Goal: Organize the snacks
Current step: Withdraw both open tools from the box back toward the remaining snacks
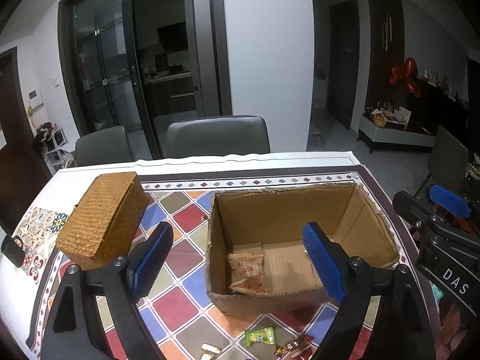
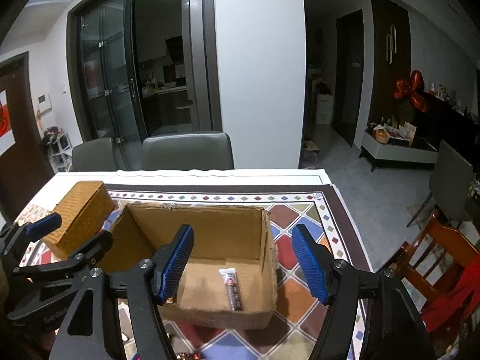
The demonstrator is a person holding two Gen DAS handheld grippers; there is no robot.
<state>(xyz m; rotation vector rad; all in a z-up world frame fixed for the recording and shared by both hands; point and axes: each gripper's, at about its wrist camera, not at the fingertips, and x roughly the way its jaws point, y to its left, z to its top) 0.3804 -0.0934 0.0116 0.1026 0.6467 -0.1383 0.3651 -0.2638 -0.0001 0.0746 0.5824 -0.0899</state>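
An open cardboard box (image 1: 288, 210) stands on the table and shows in the right wrist view (image 2: 210, 228) too. Two orange snack packets (image 1: 247, 273) lie in its front left corner. A clear-wrapped dark snack stick (image 2: 233, 289) lies on its floor at the right. My left gripper (image 1: 237, 265) is open and empty, hovering over the box's near wall. My right gripper (image 2: 243, 265) is open and empty above the box's right part. Loose snacks lie in front of the box: a green packet (image 1: 260, 336), a gold one (image 1: 210, 349) and a red-gold one (image 1: 292, 345).
A closed woven wicker box (image 1: 103, 219) sits at the left of the patterned tablecloth (image 1: 186, 219). The right gripper's body (image 1: 444, 240) shows at the right edge. Grey chairs (image 1: 217, 133) stand behind the table; a wooden chair (image 2: 432, 258) stands at the right.
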